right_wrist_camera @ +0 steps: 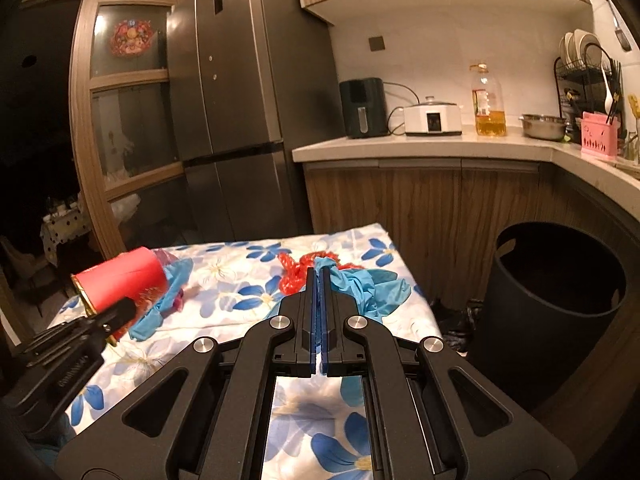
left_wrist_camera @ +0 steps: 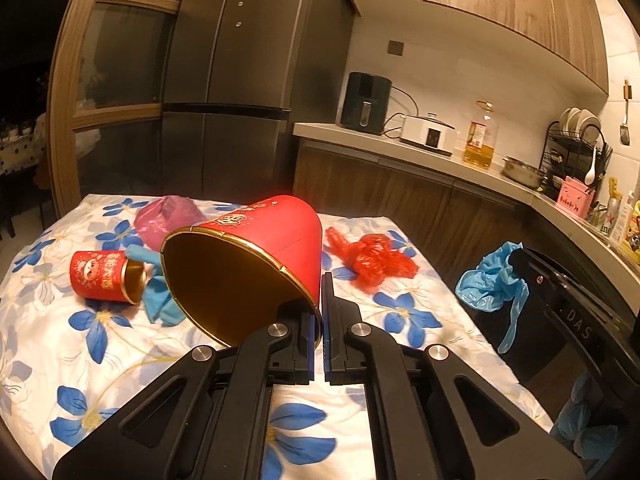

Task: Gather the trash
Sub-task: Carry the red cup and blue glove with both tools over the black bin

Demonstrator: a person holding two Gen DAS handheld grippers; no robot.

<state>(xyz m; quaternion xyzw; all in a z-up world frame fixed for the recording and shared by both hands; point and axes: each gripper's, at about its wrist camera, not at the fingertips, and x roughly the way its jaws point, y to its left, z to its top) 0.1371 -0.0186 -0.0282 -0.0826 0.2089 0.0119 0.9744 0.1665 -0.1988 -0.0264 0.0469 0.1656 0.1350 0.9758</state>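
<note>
**Both sets of fingers loaded, bin not reached yet**

The fingers of the left gripper (left_wrist_camera: 316,312) are pinched tight on the gold rim of a big red paper cup (left_wrist_camera: 256,256), which is held tipped on its side above the flowered tabletop (left_wrist_camera: 100,360). The right gripper (right_wrist_camera: 319,300) is clamped on a crumpled blue glove (right_wrist_camera: 368,286), lifted over the tabletop's far corner, with the black trash bin (right_wrist_camera: 552,280) standing on the floor just to its right, mouth open.

Trash not yet picked up: a small red can (left_wrist_camera: 102,276) lying on its side, a blue wad (left_wrist_camera: 160,296) touching it, a purple bag (left_wrist_camera: 168,216) behind, and a red plastic wrapper (left_wrist_camera: 372,258).

What could go wrong, probably:
- The cup is only gripped by a thin edge, so it could be swung loose or crushed if the hand is jerked.
- The glove hangs floppy; a trailing bit could be snagged on the red wrapper or caught on the bin rim and left draped outside.
- Both grippers are close together, so a bump is possible.
</note>
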